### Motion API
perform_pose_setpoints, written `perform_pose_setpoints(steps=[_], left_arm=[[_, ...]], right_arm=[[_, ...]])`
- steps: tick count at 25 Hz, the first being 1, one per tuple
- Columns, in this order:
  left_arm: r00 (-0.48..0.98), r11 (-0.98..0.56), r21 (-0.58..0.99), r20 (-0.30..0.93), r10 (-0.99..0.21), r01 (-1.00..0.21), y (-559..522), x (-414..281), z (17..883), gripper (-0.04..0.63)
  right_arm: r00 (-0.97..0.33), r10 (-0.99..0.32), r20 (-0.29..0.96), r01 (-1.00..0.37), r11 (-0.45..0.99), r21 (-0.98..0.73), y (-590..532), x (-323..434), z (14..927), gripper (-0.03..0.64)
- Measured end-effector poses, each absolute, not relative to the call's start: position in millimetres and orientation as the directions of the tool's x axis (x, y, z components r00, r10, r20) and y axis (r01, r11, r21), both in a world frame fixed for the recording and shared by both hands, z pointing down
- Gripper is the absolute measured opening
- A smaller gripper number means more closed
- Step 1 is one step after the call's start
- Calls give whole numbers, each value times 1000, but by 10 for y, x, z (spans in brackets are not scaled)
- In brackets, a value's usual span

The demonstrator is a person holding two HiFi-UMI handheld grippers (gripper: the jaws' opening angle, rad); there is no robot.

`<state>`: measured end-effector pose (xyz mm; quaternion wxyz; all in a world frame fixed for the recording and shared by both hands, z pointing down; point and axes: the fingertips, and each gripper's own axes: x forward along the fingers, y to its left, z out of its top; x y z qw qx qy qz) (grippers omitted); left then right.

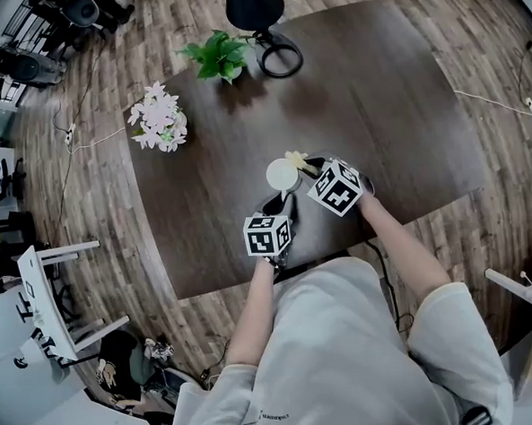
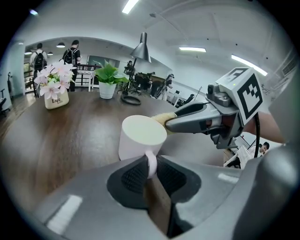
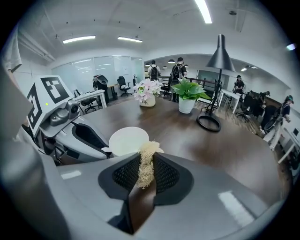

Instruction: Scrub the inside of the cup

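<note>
A white cup (image 1: pixel 282 174) (image 2: pixel 140 138) (image 3: pixel 127 140) stands upright on the dark wooden table (image 1: pixel 376 101). My left gripper (image 1: pixel 277 208) (image 2: pixel 151 169) is shut on the cup's handle (image 2: pixel 151 163), on the side near me. My right gripper (image 1: pixel 316 167) (image 3: pixel 146 165) is shut on a pale yellow fibrous scrubber (image 3: pixel 146 161) (image 2: pixel 164 117) (image 1: pixel 296 159). The scrubber's tip sits at the cup's rim on its right side, just outside the opening. The cup's inside looks plain white.
A pot of pink flowers (image 1: pixel 160 119) (image 2: pixel 55 84) (image 3: pixel 146 91) and a green plant in a white pot (image 1: pixel 219 54) (image 2: pixel 108 79) (image 3: pixel 187 96) stand farther back. A black lamp with a ring base (image 1: pixel 278 55) (image 3: pixel 208 123) is beside the plant. People stand in the background.
</note>
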<state>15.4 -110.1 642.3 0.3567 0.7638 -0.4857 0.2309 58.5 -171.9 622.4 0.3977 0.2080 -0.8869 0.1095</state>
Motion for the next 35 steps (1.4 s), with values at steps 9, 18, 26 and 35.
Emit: perform_pose_setpoints(steps=[9, 18, 26, 35], left_arm=[[423, -303, 299, 709, -564, -905, -1099, 175, 6460, 60], [419, -344, 260, 716, -558, -902, -1093, 152, 6438, 60], [435, -352, 273, 705, -560, -896, -1104, 172, 6435, 60], [480, -378, 310, 687, -545, -872, -1028, 90, 6408, 60]], right_arm=[[-560, -253, 789, -463, 885, -45, -1524, 679, 6309, 97], [-517, -197, 833, -431, 900, -55, -1287, 683, 6327, 97], [-484, -130, 865, -378, 923, -73, -1119, 636, 6306, 95], [-486, -63, 871, -350, 928, -129, -954, 536, 6315, 95]])
